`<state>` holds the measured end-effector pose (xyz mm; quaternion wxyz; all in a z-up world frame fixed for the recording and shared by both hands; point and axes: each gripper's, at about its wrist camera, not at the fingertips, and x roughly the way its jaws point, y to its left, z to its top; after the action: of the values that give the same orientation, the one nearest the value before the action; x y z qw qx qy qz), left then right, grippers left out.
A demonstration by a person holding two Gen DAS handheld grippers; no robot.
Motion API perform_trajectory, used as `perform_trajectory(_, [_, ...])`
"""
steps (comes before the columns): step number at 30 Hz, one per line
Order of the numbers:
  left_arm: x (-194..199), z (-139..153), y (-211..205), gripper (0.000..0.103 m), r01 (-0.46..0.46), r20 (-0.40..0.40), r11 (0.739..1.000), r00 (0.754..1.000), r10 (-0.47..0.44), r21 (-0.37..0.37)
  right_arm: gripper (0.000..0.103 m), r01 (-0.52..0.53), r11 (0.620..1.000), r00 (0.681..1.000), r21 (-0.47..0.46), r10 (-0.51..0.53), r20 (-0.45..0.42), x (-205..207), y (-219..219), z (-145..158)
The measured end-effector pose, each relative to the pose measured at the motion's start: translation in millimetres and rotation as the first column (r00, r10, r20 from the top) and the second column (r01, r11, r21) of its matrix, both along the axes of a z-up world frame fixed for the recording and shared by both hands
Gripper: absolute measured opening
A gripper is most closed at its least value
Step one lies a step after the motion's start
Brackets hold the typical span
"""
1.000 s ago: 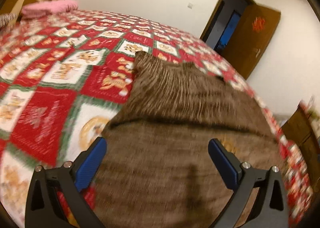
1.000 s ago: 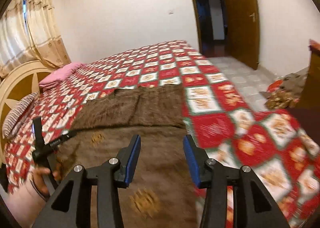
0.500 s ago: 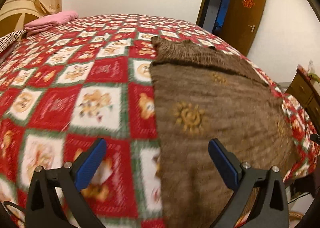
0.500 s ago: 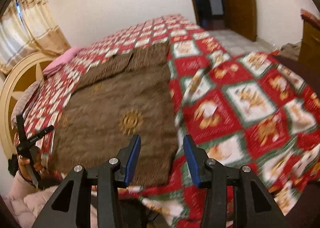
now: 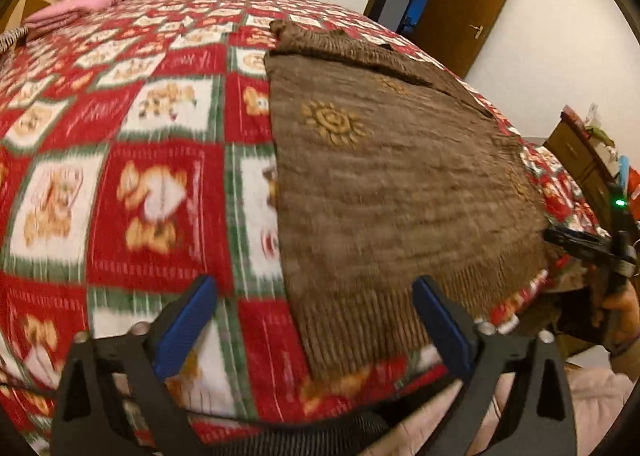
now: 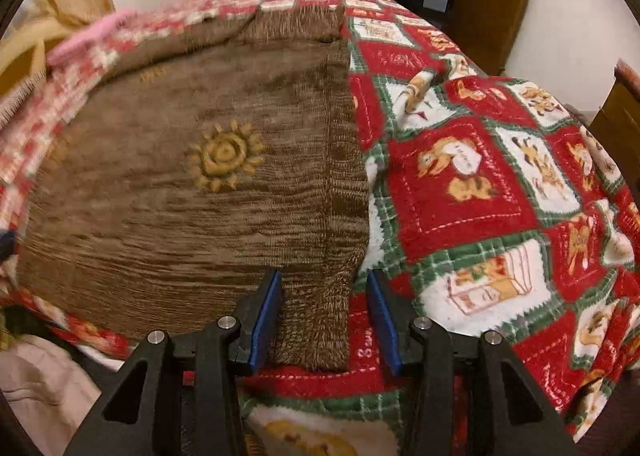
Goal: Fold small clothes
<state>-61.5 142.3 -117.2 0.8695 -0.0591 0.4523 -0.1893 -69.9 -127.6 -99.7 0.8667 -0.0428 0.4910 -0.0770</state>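
Sweater (image 6: pixel 208 192) lies flat between both parted claws.

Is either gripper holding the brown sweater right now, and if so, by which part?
Neither. The left gripper, jaws just closing slightly, hovers over the brown sweater's near hem corner. The right gripper straddles the opposite hem corner, pads not pressing.

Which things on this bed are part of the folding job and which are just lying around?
Part of the job:
brown sweater
left gripper, jaws just closing slightly, nothing held
right gripper, open over the hem

Lying about:
pink cloth
patchwork blanket
wooden door
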Motion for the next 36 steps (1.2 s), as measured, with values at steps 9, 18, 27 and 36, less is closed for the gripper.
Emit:
perform_trajectory(9, [-9, -3, -6, 0.052, 0.043, -0.011, 0.999, 0.999, -0.043, -0.020, 0.007, -0.087, 0.996, 0.995, 0.013, 0.088, -0.040, -8, 4, -3])
perform_trajectory(18, [-11, -6, -12, 0.072, 0.099, -0.044, 0.992, 0.994, -0.103, -0.082, 0.007, -0.103, 0.986, 0.995, 0.132, 0.104, 0.002, -21, -2, -5])
perform_trajectory(27, [-8, -10, -16, 0.008, 0.082, -0.032, 0.993, 0.996, -0.085, -0.084, 0.008, -0.123, 0.985, 0.992, 0.117, 0.123, 0.006, -21, 4, -9])
perform_trajectory(36, [17, 17, -8, 0.009, 0.076, -0.065, 0.971, 0.994, -0.092, -0.225, 0.005, -0.142, 0.909, 0.990, 0.392, 0.138, 0.038, -8, -15, 34])
